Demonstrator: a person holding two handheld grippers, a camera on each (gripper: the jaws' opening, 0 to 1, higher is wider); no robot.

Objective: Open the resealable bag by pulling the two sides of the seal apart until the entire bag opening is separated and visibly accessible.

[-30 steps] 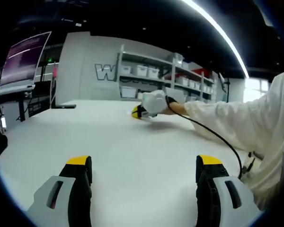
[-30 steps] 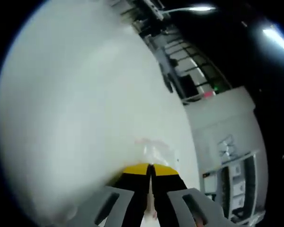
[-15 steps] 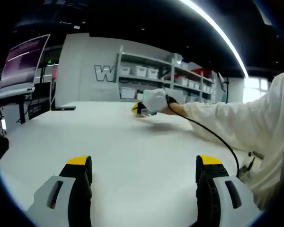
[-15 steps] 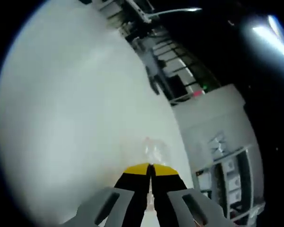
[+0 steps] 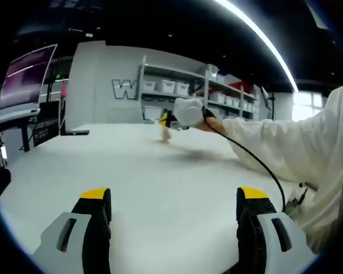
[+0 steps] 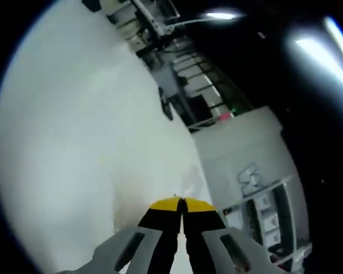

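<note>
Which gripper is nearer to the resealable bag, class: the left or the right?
The right. The right gripper has its jaws shut on the resealable bag, lifting it off the white table. The left gripper sits open at the table's near side, well apart from it.

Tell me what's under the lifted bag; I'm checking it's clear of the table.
In the left gripper view, the bag hangs from the right gripper above bare white table; nothing visible beneath it.
</note>
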